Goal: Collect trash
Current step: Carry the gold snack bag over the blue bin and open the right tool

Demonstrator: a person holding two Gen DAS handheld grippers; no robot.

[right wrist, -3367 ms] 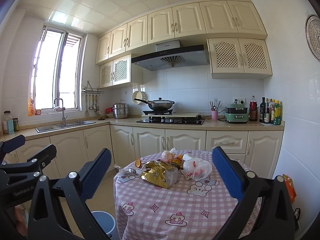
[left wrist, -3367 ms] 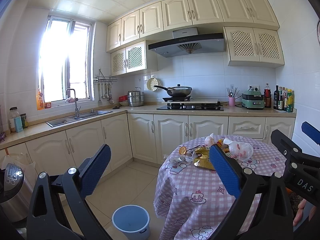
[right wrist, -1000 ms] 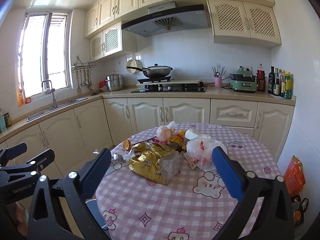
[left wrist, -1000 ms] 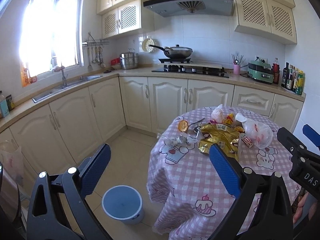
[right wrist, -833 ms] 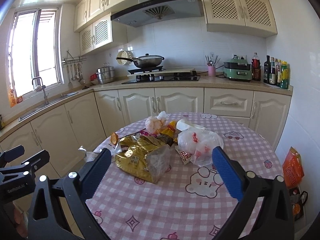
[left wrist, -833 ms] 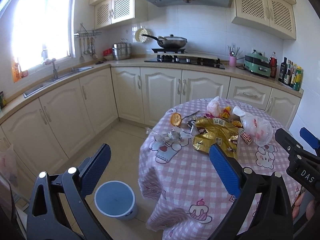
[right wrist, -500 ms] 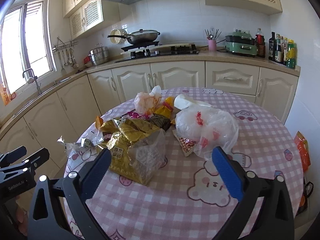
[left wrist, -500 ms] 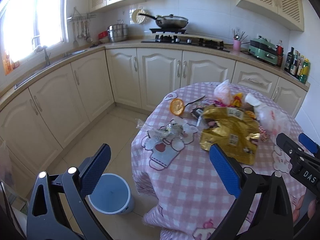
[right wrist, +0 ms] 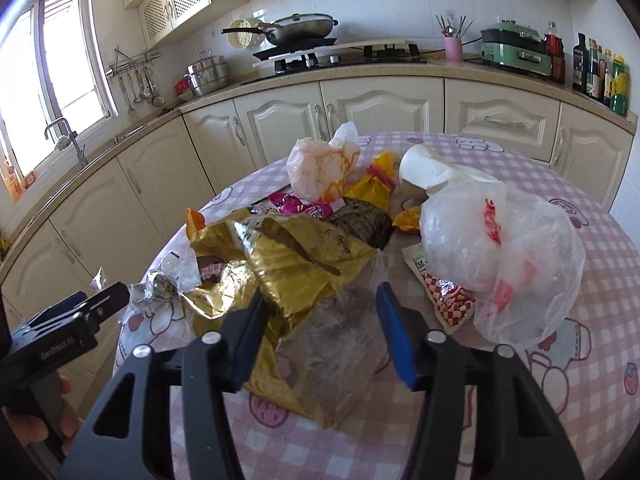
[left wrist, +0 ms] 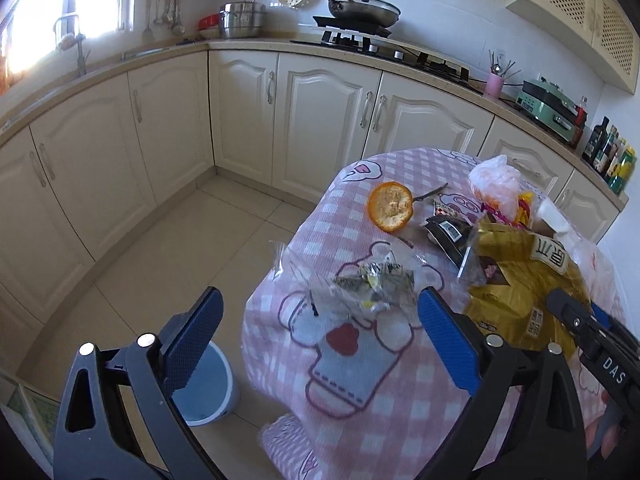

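In this cream-cabinet kitchen, the round table [right wrist: 600, 360] under pink checks carries the trash at frame centre. The right gripper [right wrist: 320, 328], jaws just closing yet not pinching, straddles the gold snack bag [right wrist: 288, 264]; next, squeeze and lift. Left gripper [left wrist: 316, 320], spread wide, faces a clear crumpled wrapper [left wrist: 368, 284]; blue bin [left wrist: 208, 392] lower left.

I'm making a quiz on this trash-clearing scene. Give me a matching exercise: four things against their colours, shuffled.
Things:
1. snack bag
2. bucket
3. citrus peel
4. utensil cup

Colours:
A. orange
B. pink
C. gold
D. light blue

Pairs: 1-C, 2-D, 3-A, 4-B
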